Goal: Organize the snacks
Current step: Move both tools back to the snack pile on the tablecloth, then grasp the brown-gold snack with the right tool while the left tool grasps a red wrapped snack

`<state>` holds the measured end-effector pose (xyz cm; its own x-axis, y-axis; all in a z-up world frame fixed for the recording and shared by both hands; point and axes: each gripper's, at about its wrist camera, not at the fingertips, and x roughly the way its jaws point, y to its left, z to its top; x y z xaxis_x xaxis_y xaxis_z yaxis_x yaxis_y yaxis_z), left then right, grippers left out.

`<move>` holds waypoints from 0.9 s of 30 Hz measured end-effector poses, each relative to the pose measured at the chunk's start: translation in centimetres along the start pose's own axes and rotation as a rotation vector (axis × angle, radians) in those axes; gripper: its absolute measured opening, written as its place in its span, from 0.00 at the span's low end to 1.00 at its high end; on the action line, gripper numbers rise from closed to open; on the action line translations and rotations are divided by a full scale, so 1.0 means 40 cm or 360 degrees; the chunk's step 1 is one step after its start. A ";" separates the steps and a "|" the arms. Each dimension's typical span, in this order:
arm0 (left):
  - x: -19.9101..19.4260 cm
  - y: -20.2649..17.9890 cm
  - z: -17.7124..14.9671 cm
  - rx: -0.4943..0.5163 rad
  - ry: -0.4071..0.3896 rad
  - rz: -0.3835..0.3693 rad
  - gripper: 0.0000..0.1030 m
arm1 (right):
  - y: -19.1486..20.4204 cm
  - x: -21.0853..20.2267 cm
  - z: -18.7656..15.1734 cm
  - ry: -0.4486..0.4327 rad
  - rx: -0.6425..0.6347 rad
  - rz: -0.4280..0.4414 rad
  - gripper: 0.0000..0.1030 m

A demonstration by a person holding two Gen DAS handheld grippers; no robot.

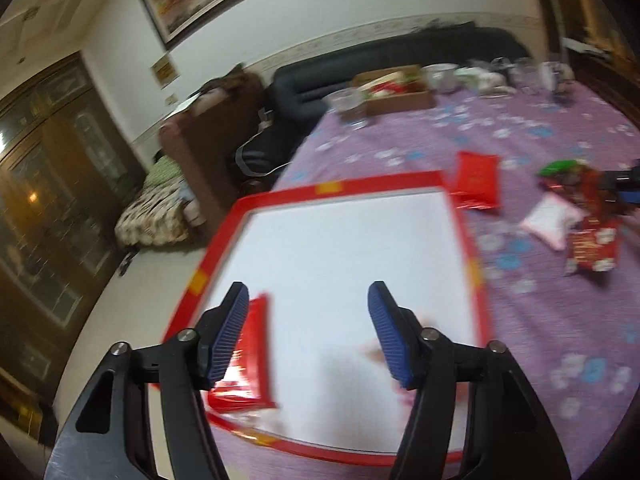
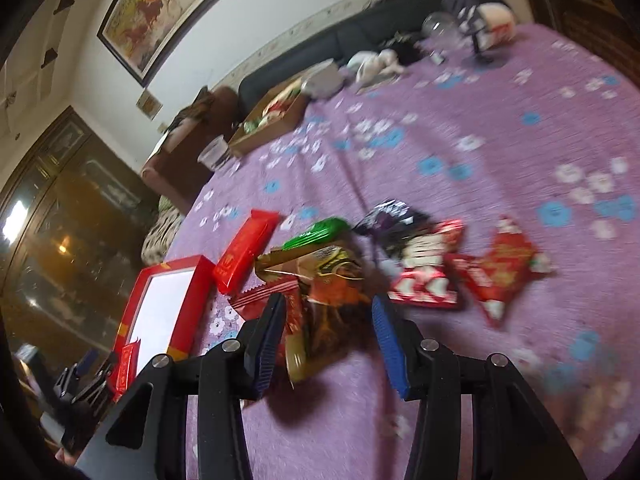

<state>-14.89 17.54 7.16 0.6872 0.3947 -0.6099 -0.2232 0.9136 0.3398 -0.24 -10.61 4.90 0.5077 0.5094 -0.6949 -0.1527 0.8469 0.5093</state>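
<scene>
Inside the red-rimmed tray [image 1: 466, 236], near its left corner, lies one red packet [image 1: 250, 356], and a pale blurred shape sits behind the right finger of the left gripper [image 1: 308, 332], too smeared to name. That gripper hangs over the tray's white floor with its fingers [image 1: 230, 340] spread wide and nothing between them. Just beside the tray's far right corner a second red packet [image 1: 476, 184] rests on the purple flowered desk [image 1: 540, 340]. Further right the loose pile waits: a gold and brown pouch [image 2: 328, 280], a green wrapper [image 2: 316, 232], a dark one and several red-and-white ones [image 2: 424, 276]. The right gripper [image 2: 326, 340] hovers over the gold pouch, fingers parted to either side of it, not yet closed on it. By my reckoning the sorting is barely begun; most snacks remain outside the tray. A cardboard box [image 2: 272, 124] of other goods stands at the desk's far end.
</scene>
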 end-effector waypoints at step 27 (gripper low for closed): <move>-0.032 -0.414 0.049 0.0267 0.0176 -0.0717 0.67 | -0.168 -0.011 0.031 -0.0020 0.0438 0.0495 0.23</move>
<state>-10.72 1.71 3.73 0.6101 -0.0196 -0.7921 0.1997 0.9712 0.1298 1.61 -16.70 2.41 0.4835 0.7312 -0.4811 -0.0690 0.5798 0.8118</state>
